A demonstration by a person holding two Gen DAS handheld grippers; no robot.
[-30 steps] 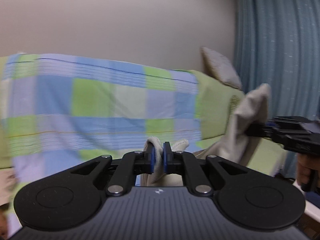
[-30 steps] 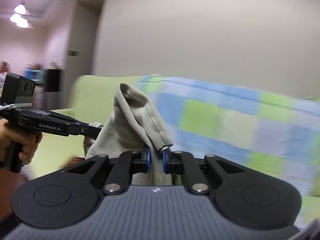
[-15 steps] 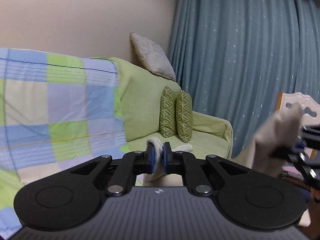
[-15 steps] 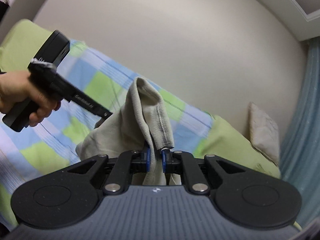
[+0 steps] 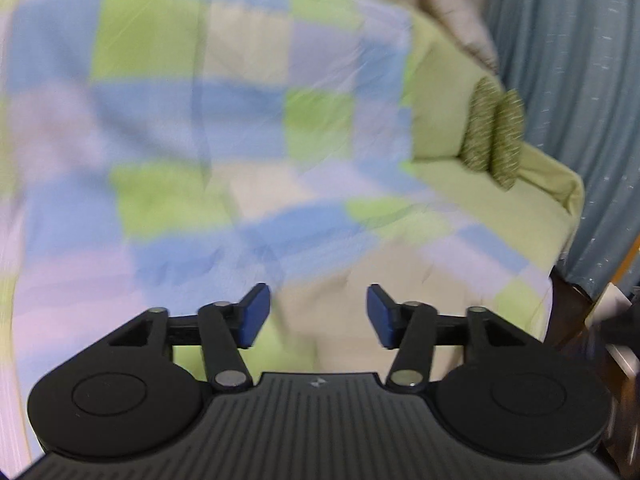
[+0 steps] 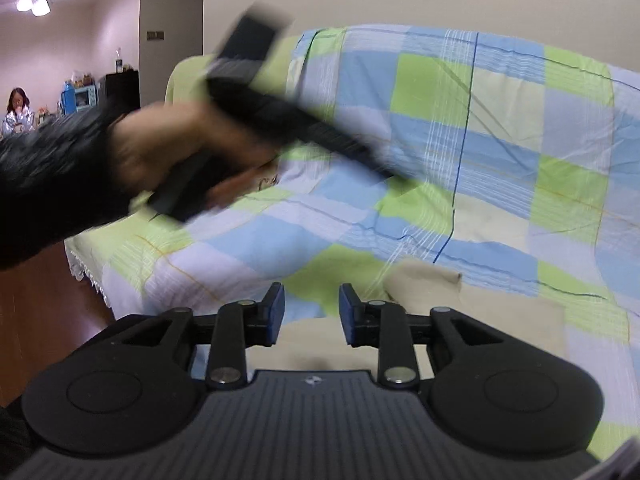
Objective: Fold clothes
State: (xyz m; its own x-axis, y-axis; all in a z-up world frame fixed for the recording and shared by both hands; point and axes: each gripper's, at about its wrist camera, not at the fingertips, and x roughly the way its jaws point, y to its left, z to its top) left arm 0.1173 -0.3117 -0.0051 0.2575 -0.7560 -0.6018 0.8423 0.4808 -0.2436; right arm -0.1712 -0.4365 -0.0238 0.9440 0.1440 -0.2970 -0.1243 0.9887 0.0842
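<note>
A beige garment (image 6: 480, 312) lies spread on the checked blanket (image 6: 460, 128) that covers the sofa seat. My right gripper (image 6: 311, 314) hovers low over its near edge. Its jaws are opening, and the blue pads stand apart with nothing pinched between them. In the blurred left wrist view the same beige garment (image 5: 360, 280) shows past my left gripper (image 5: 318, 316). Those jaws are opening wider, and the pads touch no cloth. A hand (image 6: 168, 148) in a dark sleeve holds the left tool, streaked with motion, at the upper left of the right wrist view.
The green sofa (image 5: 440, 120) carries two patterned cushions (image 5: 496, 136) and a grey pillow (image 5: 456, 20). Blue curtains (image 5: 580, 80) hang to the right. Wooden floor (image 6: 40, 320) lies left of the sofa. A person (image 6: 16, 108) sits far back in the room.
Both grippers were shut on the lifted beige garment. They have come down toward the sofa and opened, and the garment now lies on the blanket.
</note>
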